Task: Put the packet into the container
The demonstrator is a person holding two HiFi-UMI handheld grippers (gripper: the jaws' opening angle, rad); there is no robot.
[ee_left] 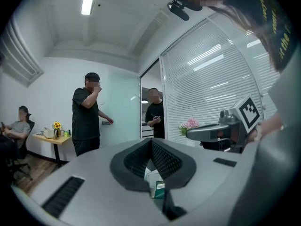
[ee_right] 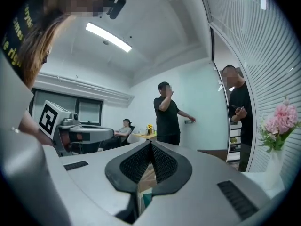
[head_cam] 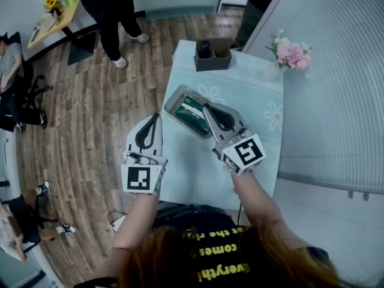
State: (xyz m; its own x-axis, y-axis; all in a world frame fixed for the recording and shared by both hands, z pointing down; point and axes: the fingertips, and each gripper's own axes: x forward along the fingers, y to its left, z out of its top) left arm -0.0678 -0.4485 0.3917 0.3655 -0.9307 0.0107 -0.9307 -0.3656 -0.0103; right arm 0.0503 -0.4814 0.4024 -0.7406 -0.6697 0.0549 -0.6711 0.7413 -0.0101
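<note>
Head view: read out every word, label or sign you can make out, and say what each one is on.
"Everythi", cut off: yellow print on the person's black shirt, upside down.
"comes": same shirt.
"the ri", cut off: same shirt.
Packet in the container: print too small to read.
Marker cubes: square patterns, no words.

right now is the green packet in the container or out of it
In. The head view shows the green packet lying inside the grey container on the table; the right gripper is shut and empty.
</note>
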